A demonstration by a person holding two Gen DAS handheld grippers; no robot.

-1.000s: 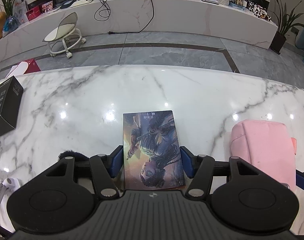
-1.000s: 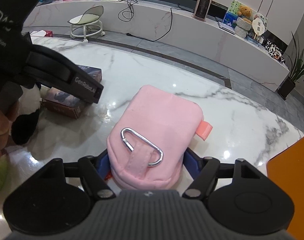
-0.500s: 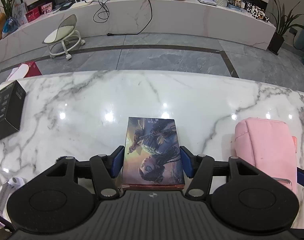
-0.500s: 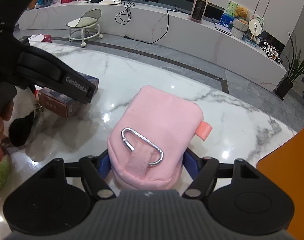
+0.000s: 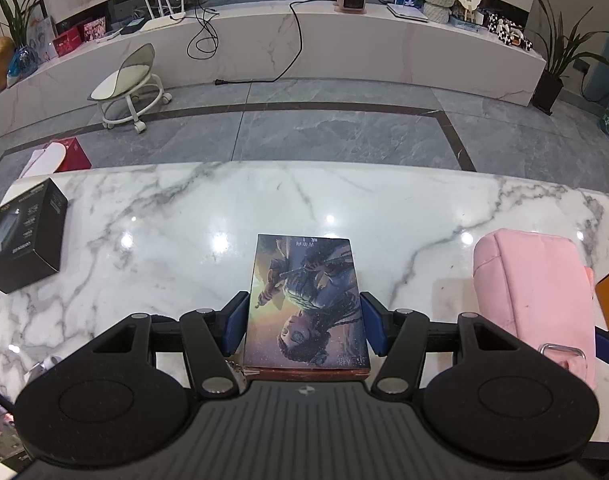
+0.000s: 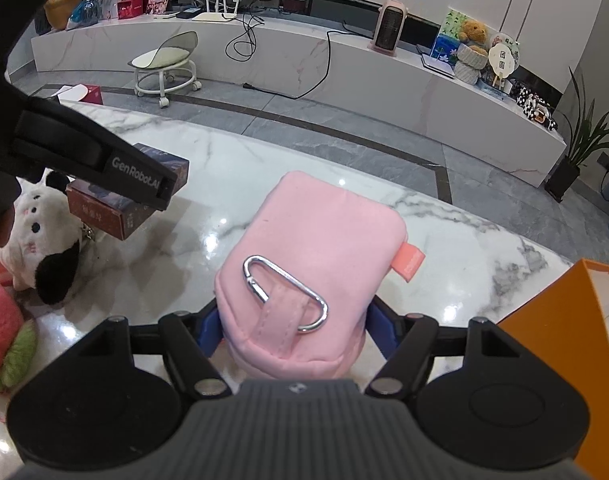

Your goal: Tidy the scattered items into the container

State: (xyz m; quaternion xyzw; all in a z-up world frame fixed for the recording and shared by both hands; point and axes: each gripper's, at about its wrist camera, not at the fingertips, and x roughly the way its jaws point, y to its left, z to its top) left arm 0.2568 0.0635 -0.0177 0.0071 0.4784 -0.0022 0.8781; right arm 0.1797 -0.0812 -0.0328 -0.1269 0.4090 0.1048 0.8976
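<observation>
Jaws, left gripper (image 5: 304, 330): blue pads pressed on both long edges of the picture box (image 5: 306, 300), holding it.
Jaws, right gripper (image 6: 292, 326): closed on the near end of the pink pouch (image 6: 312, 276), pads sunk into its sides.
Marble table (image 5: 184, 220): both held items appear raised above it.
Orange container (image 6: 564, 340): right of the pouch, near.
Pouch: soft, silver carabiner (image 6: 284, 292) on top loop, coral tag on right.
Box: flat, illustrated lid, dark red side.
Pose: both grippers angled steeply downward.
Plush toy (image 6: 40, 236): black-and-white, far left.
</observation>
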